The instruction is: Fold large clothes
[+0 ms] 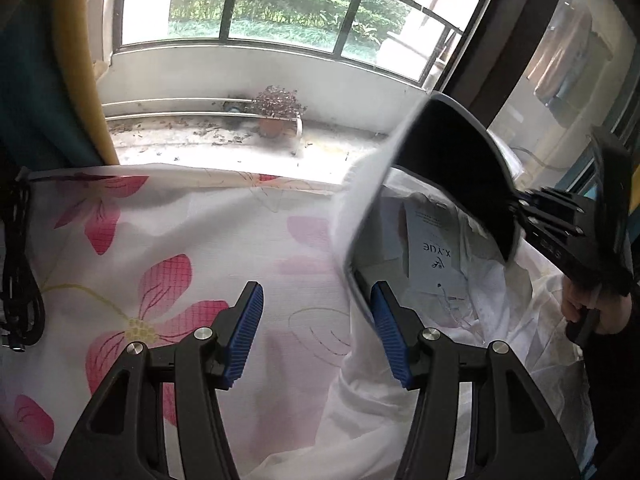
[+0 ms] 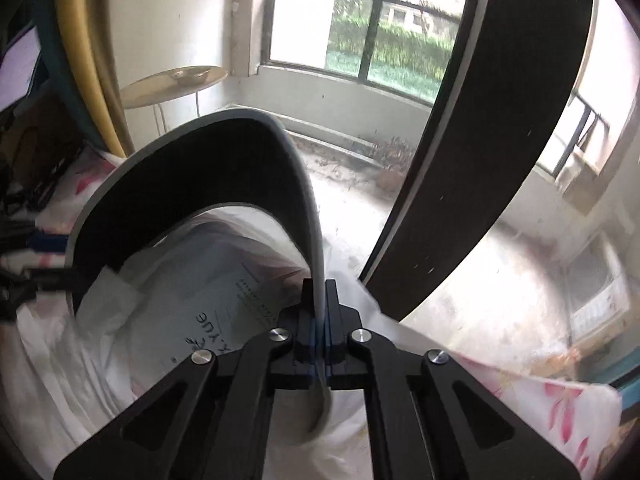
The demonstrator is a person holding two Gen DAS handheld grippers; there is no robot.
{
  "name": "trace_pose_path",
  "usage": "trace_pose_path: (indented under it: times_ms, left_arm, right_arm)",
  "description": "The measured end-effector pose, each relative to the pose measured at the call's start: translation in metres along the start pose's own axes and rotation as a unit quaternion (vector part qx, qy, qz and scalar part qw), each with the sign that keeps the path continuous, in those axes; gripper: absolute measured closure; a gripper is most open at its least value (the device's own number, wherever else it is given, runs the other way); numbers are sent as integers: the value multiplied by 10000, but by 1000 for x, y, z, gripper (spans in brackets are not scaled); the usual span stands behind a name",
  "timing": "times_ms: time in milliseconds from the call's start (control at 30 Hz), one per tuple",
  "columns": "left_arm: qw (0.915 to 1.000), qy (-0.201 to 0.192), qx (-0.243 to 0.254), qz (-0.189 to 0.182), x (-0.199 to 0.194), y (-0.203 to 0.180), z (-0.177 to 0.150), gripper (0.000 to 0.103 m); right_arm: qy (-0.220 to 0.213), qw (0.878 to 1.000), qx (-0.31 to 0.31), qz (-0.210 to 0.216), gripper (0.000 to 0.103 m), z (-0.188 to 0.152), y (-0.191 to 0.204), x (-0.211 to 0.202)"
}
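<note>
The right gripper sits closest, its jaws clenched on the thin edge of a folding board, a dark panel with a pale grey rim that bows up in a curve over the garment. The board looks stiff yet springy, so a pinch at its rim seems enough to swing it. Beneath it lies the white garment, spread on a flowered sheet that covers the table, with a paper tag resting on top. The cloth looks light, thin and limp; I would expect it to slide and bunch, so the hem or a corner is the place to take it. The left gripper hovers just above the garment's edge, jaws released and holding nothing
</note>
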State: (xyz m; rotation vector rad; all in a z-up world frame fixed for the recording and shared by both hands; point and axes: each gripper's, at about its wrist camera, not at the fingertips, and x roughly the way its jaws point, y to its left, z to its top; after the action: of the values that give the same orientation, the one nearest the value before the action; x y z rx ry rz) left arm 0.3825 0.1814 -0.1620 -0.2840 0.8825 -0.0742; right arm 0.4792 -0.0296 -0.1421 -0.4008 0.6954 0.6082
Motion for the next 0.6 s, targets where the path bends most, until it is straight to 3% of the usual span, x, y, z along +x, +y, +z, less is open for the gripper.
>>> trace_pose_path:
  times_ms: [267,433,533,600]
  left_arm:
    - [9992,-250,92,-304,-30,-19,4,44]
    - [9965,-545,152,-611,-33,-55,37,44]
    - [9956,-474,132,-803,-16,-69,55,44]
    - [9943,-326,-147,-1005,4,-69,67,44]
  right_arm:
    - [-25,9940,-865,-669,101,-57,-13,-60]
    - [69,9896,-1330,-536,100,-97,-6,-79]
    - [8,9895,-1350,-517,97,-105,-2,-81]
    - [8,9922,-1203,-315,86,-104,-4,-83]
